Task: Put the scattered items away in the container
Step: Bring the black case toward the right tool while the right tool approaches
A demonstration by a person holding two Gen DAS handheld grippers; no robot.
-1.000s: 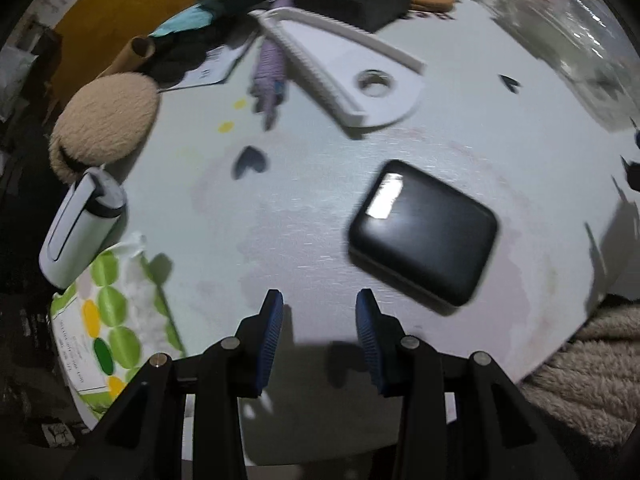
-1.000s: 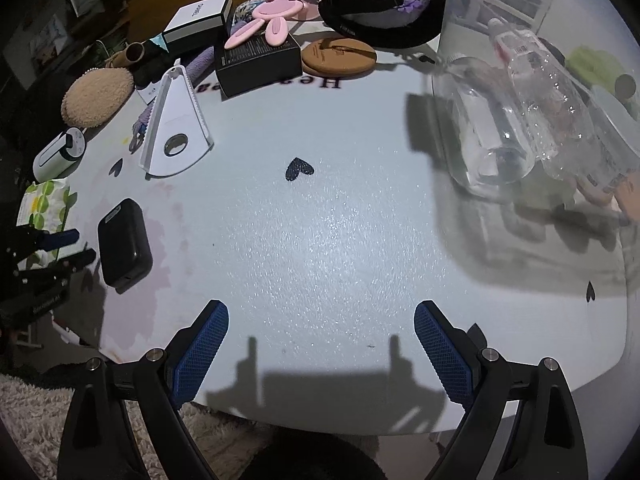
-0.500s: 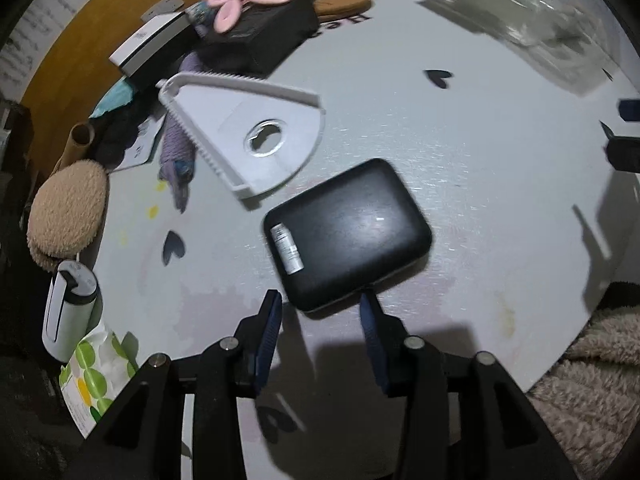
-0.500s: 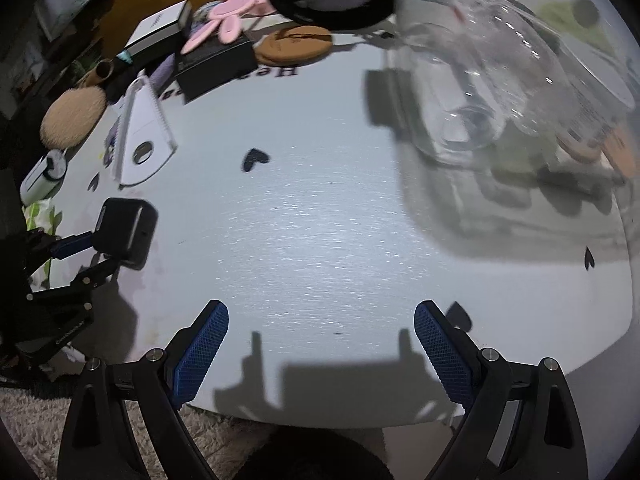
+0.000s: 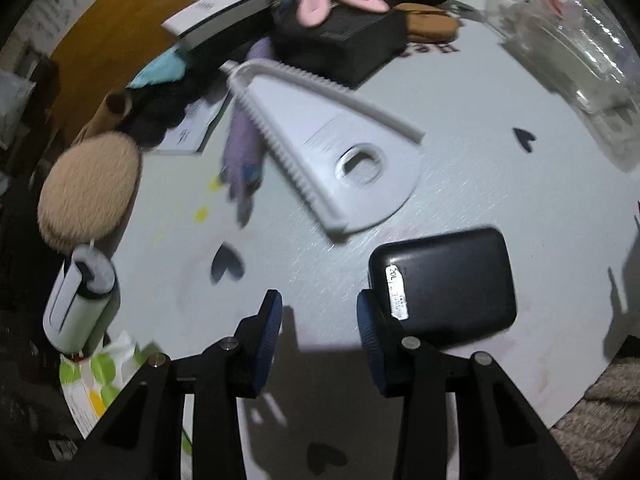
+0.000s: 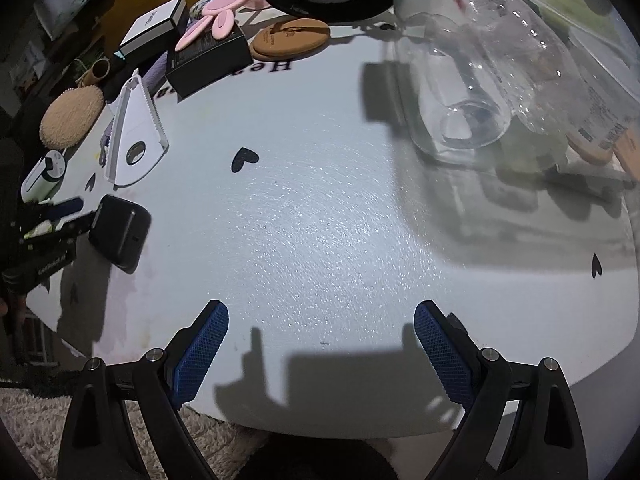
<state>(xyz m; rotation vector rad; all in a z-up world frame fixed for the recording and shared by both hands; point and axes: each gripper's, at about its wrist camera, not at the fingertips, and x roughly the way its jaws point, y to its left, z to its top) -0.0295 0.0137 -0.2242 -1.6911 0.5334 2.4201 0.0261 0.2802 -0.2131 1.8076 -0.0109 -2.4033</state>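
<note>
A black rounded case (image 5: pixel 440 284) lies on the white table (image 5: pixel 500 184), its left edge against the outer side of my left gripper's right finger (image 5: pixel 370 320). My left gripper (image 5: pixel 319 304) has narrow jaws that are closing over bare table, with nothing between them. The right wrist view shows that gripper (image 6: pixel 60 216) at the far left, with the case (image 6: pixel 120 236) beside its tips. My right gripper (image 6: pixel 320 312) stands wide open above bare table near the front edge. The clear plastic container (image 6: pixel 404 92) with bottles in it stands at the back right.
A white toothed triangular tool (image 5: pixel 340 152), a tan puff (image 5: pixel 88 188), a white roller (image 5: pixel 80 304) and a green-dotted tissue pack (image 5: pixel 100 372) lie to the left. A black box (image 6: pixel 208 60) with a pink bunny and a brown pad (image 6: pixel 290 38) sit at the back.
The black case has turned and now lies to the right of my left jaws instead of right in front of them. My left gripper has shifted left. The right gripper stays wide open.
</note>
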